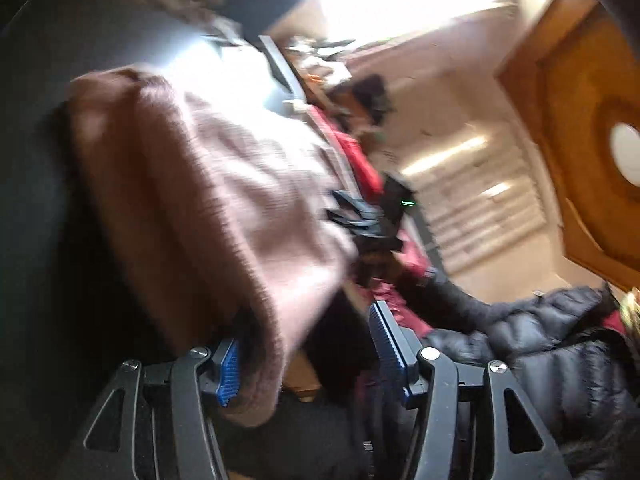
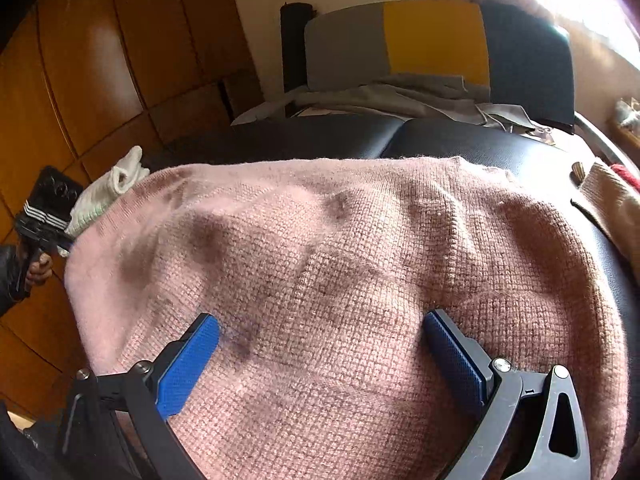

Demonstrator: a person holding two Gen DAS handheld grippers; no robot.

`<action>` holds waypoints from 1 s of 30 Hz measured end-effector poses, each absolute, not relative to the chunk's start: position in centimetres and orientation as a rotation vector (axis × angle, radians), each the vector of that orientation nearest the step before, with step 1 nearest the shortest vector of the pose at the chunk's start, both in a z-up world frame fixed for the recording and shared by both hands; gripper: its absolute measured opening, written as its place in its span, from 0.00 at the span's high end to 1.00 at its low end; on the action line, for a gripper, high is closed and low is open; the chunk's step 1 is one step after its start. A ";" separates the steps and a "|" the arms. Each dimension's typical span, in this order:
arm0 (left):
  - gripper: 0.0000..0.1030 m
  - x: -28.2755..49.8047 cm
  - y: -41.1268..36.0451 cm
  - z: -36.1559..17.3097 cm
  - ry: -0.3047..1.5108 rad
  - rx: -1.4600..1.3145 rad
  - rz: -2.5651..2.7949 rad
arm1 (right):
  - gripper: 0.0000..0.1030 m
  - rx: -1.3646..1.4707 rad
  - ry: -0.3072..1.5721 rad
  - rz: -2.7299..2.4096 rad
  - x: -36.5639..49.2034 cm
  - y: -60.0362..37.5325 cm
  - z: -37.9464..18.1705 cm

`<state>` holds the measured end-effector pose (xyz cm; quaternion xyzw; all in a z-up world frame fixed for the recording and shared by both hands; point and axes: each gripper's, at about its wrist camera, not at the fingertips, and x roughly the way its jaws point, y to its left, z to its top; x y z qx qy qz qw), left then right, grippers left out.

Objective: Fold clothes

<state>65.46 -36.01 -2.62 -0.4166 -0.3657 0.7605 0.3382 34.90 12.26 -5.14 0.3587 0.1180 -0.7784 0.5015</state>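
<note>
Left view: my left tongs (image 1: 308,354) gaped wide, the sweater (image 1: 208,208) hem only brushing one pad; it could slide off the couch (image 1: 36,200) unpinched. Right view: right tongs (image 2: 322,354) hung spread above the sweater (image 2: 340,264); socks (image 2: 108,192) beside it could get swept into a fold.

Dusty-pink knitted sweater (image 2: 360,264) is showing a fine square-grid weave with darker brownish blotches, lying over a glossy black padded surface (image 2: 460,140). Both two-finger grippers are showing black frames with bright blue textured pads (image 2: 188,364), and a blue ribbed pad (image 1: 386,344) is showing in the left wrist view. Behind, a backrest panel (image 2: 436,36) is running grey, mustard yellow, then dark navy, against orange-brown wooden panelling (image 2: 100,60); a quilted black puffer sleeve (image 1: 540,332) is showing beside red fabric (image 1: 360,160).
</note>
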 end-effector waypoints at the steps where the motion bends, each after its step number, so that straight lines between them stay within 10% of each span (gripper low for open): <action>1: 0.45 65.1 -35.4 -2.4 -0.917 -1.104 1.955 | 0.00 0.866 0.291 -1.883 34.9 12.2 -5.2; 14: 0.49 70.4 -37.1 -4.4 -0.666 -1.621 1.888 | 0.00 0.858 0.340 -1.884 34.8 11.5 -5.3; 30: 0.47 61.2 -33.4 -3.2 -0.830 -1.419 2.156 | 0.00 0.845 0.361 -1.904 35.4 11.3 -5.5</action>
